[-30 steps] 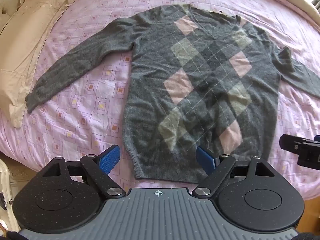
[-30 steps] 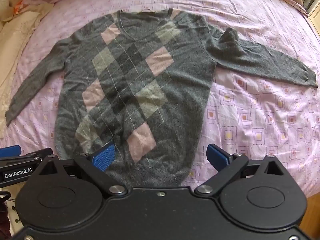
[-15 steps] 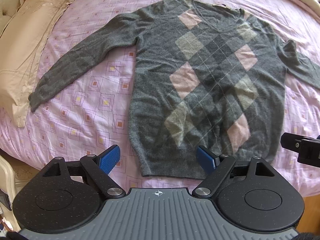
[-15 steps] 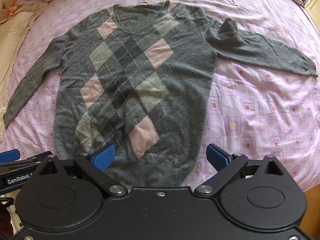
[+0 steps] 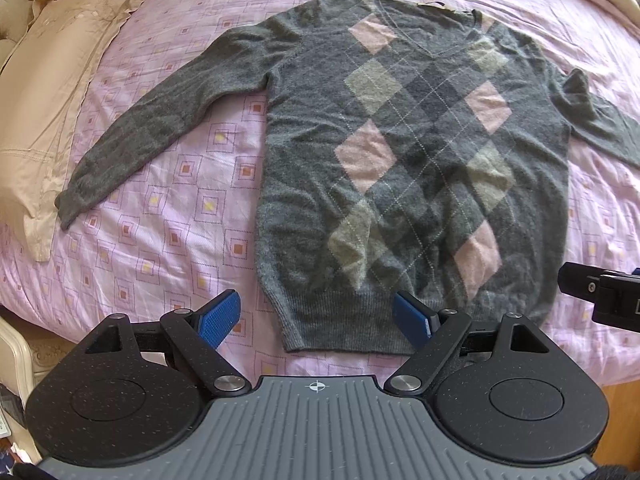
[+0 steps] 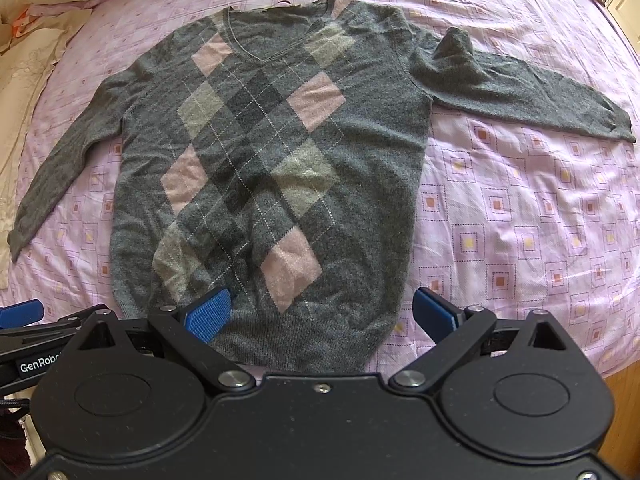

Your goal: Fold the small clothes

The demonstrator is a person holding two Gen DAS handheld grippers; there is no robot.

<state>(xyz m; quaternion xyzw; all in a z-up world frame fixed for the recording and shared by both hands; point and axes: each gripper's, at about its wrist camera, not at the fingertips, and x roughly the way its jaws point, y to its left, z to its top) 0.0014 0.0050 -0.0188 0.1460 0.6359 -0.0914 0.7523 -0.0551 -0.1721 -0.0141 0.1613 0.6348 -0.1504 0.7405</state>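
Note:
A grey V-neck sweater (image 5: 416,168) (image 6: 272,168) with pink and pale green argyle diamonds lies flat, front up, on a bed, both sleeves spread out. The right sleeve has a raised bump (image 6: 456,46) near the shoulder. My left gripper (image 5: 316,316) hovers open over the hem's left corner, holding nothing. Over the hem's right part, my right gripper (image 6: 322,314) also stands open and empty. Each gripper shows at the edge of the other's view: the right gripper (image 5: 600,296) at the right edge, the left gripper (image 6: 28,320) at the left edge.
The bed carries a pink bedsheet (image 5: 168,220) (image 6: 520,220) printed with squares. A beige quilt (image 5: 44,92) (image 6: 24,80) lies bunched along the left side. The bed's near edge and a strip of wooden floor (image 6: 624,412) show at the bottom right.
Both grippers have pulled back a little toward the bed's near edge, so the whole hem now shows. The sweater has not moved and both grippers stay open.

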